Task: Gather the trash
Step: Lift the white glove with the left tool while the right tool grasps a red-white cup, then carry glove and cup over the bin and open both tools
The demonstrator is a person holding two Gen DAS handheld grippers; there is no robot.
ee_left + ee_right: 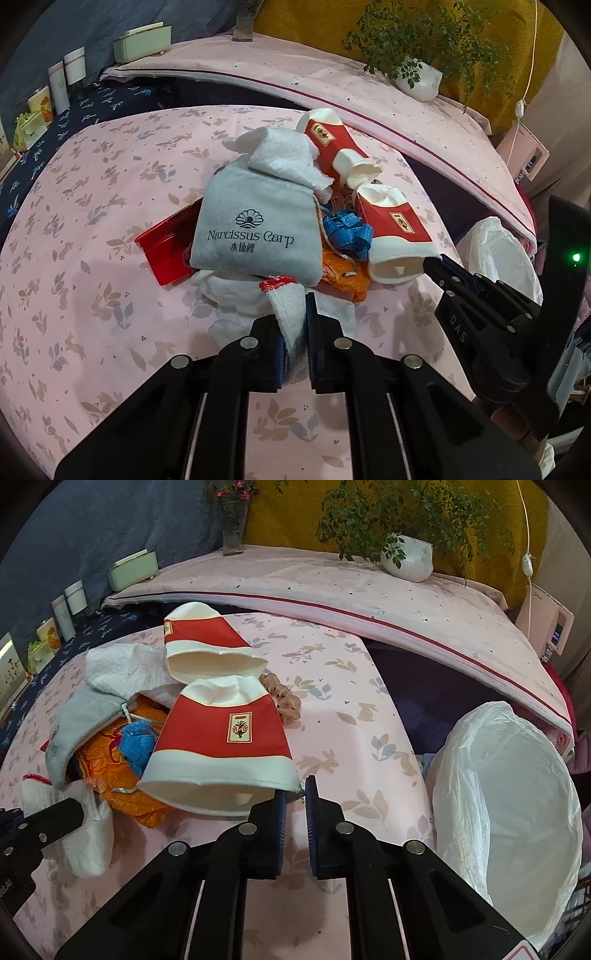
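A trash pile lies on the pink table: a grey "Narcissus Carp" pouch point(255, 236), white tissues point(284, 155), blue tape point(349, 232), orange wrapper point(343, 275), a red box point(166, 247) and two crushed red-and-white paper cups point(395, 236) point(332, 147). My left gripper point(293, 332) is shut on a white red-trimmed cloth point(290, 314) at the pile's near edge. My right gripper point(295, 801) is shut on the rim of the nearer cup point(225, 753); it also shows in the left wrist view point(439, 266). The second cup point(203, 646) lies behind.
A white plastic trash bag point(506, 797) gapes open at the table's right edge, also seen in the left wrist view point(495, 254). A raised pink shelf point(332, 587) behind holds a potted plant point(406, 555), a vase point(232, 528) and a green box point(133, 568). Small cartons point(59, 88) stand far left.
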